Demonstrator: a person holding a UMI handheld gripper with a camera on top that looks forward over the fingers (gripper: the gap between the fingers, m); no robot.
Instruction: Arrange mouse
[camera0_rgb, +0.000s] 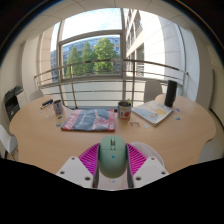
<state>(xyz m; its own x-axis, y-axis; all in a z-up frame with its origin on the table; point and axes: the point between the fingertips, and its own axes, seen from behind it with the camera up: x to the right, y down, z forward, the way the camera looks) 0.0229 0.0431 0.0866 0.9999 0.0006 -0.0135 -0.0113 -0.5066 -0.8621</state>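
A pale green computer mouse (112, 158) sits between my gripper's (112, 165) two fingers, its nose pointing away from me. The magenta pads (91, 158) press against both of its sides, so the gripper is shut on it. The mouse is held above the near part of a light wooden table (60, 145). Its underside is hidden.
On the table beyond the fingers lie a colourful magazine or mat (88, 120), a dark mug (124, 109), an open laptop (153, 111) with a dark object beside it, and a small cup (58, 107). A large window with a railing is behind.
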